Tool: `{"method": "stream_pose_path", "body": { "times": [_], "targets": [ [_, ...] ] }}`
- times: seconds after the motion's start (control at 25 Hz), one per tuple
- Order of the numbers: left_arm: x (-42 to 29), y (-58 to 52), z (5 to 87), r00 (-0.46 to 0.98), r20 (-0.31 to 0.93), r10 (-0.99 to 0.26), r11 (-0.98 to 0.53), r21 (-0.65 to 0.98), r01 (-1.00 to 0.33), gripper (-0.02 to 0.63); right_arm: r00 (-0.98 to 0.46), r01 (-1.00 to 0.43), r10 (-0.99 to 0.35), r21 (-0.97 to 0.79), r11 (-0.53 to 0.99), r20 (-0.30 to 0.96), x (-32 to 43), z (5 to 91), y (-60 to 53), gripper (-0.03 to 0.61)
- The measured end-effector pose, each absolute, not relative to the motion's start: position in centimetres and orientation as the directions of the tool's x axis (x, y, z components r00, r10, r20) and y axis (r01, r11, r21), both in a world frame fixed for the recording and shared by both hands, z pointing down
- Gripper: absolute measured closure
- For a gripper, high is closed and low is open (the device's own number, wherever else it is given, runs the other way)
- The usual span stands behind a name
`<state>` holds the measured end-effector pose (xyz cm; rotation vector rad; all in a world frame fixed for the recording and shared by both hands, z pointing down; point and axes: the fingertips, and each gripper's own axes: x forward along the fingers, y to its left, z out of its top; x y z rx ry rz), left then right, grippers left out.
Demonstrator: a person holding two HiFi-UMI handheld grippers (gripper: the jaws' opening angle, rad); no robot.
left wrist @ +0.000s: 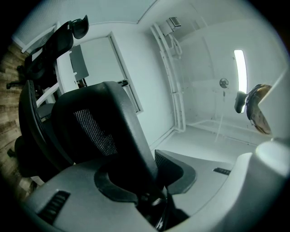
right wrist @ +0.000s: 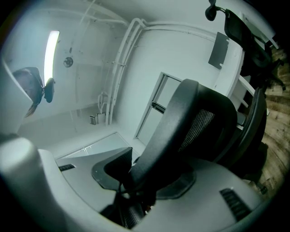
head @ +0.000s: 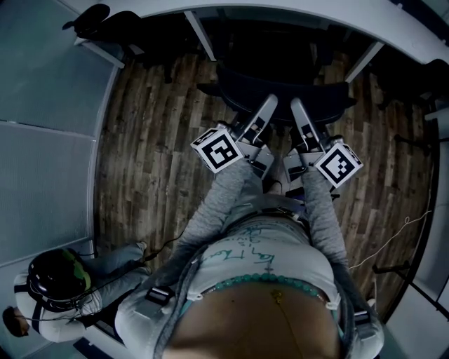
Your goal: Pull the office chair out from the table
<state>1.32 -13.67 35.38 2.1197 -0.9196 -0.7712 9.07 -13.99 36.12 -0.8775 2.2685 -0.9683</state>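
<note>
The black office chair (head: 280, 91) stands at the edge of the white table (head: 280, 10), with its backrest toward me. My left gripper (head: 269, 104) and right gripper (head: 297, 109) reach side by side to the backrest's top edge. In the left gripper view the backrest's black frame (left wrist: 106, 129) runs between the jaws of the left gripper (left wrist: 152, 188), whose dark pads are closed on it. In the right gripper view the mesh backrest (right wrist: 192, 120) is pinched the same way by the right gripper (right wrist: 136, 181). The chair's seat and base are hidden under the backrest and the table.
A wood floor (head: 154, 154) lies around me. Grey partition panels (head: 42, 105) stand at the left. A seated person (head: 63, 280) is at the lower left. Other black chairs stand at the upper left (head: 105, 17) and the right (head: 428, 77). A cable (head: 393, 238) lies on the floor.
</note>
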Motion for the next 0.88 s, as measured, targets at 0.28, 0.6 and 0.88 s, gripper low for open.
{"method": "stream_pose_path", "body": {
  "times": [0.28, 0.6, 0.88],
  "targets": [
    [1.1, -13.1, 34.8, 0.555, -0.242, -0.796, -0.500, 0.779, -0.377, 0.479, -0.669, -0.348, -0.716, -0.768, 0.538, -0.198, 8.8, 35.5, -13.5, 0.413],
    [1.5, -11.6, 35.1, 0.545, -0.236, -0.805, -0.490, 0.782, -0.386, 0.479, -0.670, -0.350, -0.715, -0.766, 0.540, -0.198, 9.4, 35.8, -12.0, 0.413],
    [2.3, -9.4, 35.4, 0.555, -0.239, -0.797, -0.499, 0.778, -0.381, 0.479, -0.661, -0.356, -0.724, -0.767, 0.533, -0.197, 10.2, 36.2, -9.8, 0.413]
  ]
}}
